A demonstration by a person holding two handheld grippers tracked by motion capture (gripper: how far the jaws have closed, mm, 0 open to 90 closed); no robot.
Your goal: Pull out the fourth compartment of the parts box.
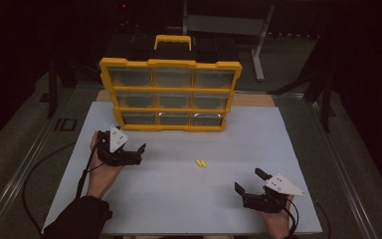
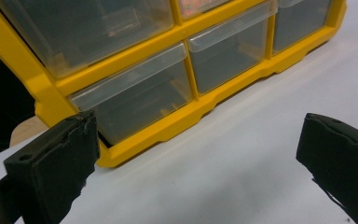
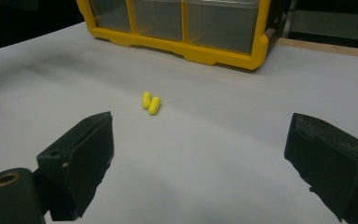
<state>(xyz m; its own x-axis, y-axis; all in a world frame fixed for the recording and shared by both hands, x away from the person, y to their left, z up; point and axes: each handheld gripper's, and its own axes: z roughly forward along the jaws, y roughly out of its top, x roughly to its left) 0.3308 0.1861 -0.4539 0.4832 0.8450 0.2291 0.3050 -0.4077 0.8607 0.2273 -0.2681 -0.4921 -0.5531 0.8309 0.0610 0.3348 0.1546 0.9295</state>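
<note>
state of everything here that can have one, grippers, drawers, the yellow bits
left gripper: open, holding nothing
right gripper: open, holding nothing
drawer cabinet: upright, all drawers shut
two yellow pieces: lying side by side on the white board, apart from both grippers

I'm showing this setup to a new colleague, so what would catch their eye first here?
Probably the yellow drawer cabinet with clear drawers, standing at the far edge of the white table. Next, two small yellow capsules lying side by side mid-table. The left gripper near the cabinet and the right gripper at the near right both have open fingers.
</note>
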